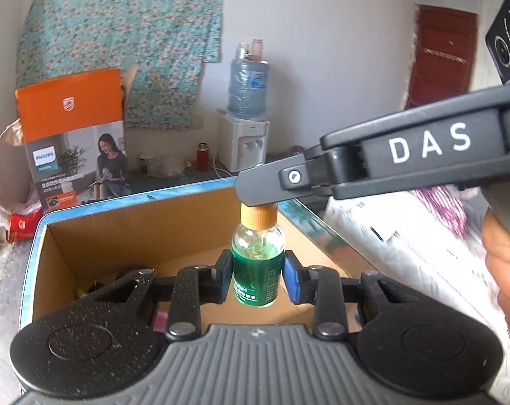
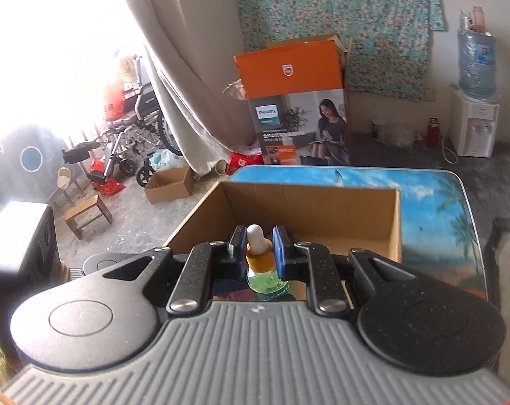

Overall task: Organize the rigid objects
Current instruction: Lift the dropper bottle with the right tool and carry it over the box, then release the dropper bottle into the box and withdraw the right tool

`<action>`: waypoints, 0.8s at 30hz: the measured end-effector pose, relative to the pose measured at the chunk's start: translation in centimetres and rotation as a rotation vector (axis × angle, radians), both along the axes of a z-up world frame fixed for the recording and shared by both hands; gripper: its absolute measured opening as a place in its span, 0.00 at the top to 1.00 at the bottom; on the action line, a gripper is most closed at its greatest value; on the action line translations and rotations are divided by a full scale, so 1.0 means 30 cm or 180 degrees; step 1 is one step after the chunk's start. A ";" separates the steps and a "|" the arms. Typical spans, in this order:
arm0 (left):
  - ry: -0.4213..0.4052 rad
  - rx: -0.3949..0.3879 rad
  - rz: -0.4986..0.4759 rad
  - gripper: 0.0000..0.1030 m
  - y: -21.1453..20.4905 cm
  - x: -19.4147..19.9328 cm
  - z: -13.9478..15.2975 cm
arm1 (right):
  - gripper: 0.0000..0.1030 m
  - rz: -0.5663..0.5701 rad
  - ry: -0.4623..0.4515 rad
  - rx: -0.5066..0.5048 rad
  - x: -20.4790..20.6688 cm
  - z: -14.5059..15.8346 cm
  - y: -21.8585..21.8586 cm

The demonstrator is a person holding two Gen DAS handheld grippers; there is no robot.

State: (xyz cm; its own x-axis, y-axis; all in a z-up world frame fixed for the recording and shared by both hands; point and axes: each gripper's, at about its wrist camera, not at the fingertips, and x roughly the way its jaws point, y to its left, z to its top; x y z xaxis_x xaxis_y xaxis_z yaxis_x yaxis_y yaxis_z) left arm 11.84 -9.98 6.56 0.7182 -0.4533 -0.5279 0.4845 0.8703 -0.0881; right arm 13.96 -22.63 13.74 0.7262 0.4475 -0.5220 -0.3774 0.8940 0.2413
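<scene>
A small glass dropper bottle point(image 1: 257, 260) with green liquid, an orange cap and a white rubber bulb hangs upright over an open cardboard box point(image 1: 120, 236). My left gripper point(image 1: 257, 276) is shut on the bottle's body, its blue pads against the green label. My right gripper point(image 1: 253, 195) reaches in from the right and sits on the cap from above. In the right wrist view the right gripper point(image 2: 259, 246) is shut on the orange cap of the bottle point(image 2: 265, 283), and the white bulb pokes up between the pads. The box point(image 2: 315, 209) lies below.
The box stands on a table with a blue beach print point(image 2: 437, 209); several small items lie in its left corner point(image 1: 86, 290). An orange appliance carton point(image 1: 72, 141) and a water dispenser point(image 1: 246, 135) stand behind. A hand point(image 1: 505, 263) shows at the right.
</scene>
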 end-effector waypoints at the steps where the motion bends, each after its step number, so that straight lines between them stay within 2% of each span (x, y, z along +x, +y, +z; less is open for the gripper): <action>1: 0.0034 -0.0036 0.0037 0.68 0.003 0.034 0.006 | 0.85 0.0025 0.0006 -0.0009 0.037 0.010 0.004; 5: 0.0235 -0.0104 0.0161 0.68 0.002 0.165 -0.005 | 0.85 0.0091 0.0139 -0.0010 0.198 0.020 0.010; 9: 0.0502 -0.0083 0.0305 0.68 -0.005 0.315 -0.043 | 0.85 0.0139 0.0342 0.0021 0.373 -0.026 0.002; 13: 0.0793 -0.0053 0.0459 0.68 -0.011 0.437 -0.099 | 0.85 0.0171 0.0564 0.0098 0.535 -0.108 -0.014; 16: 0.0895 0.0094 0.0601 0.68 -0.024 0.512 -0.134 | 0.85 0.0193 0.0684 0.0170 0.626 -0.179 -0.013; 24: 0.1307 -0.0107 0.0805 0.68 0.028 0.629 -0.211 | 0.86 0.0180 0.1003 0.0161 0.804 -0.390 0.015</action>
State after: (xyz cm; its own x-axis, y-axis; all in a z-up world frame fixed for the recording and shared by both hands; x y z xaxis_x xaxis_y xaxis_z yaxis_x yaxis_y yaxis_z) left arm 30.72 -9.15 0.22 0.5433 -0.3129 -0.7790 0.1774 0.9498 -0.2577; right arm 38.08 -22.19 2.04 0.5057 0.5135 -0.6933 -0.3259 0.8577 0.3976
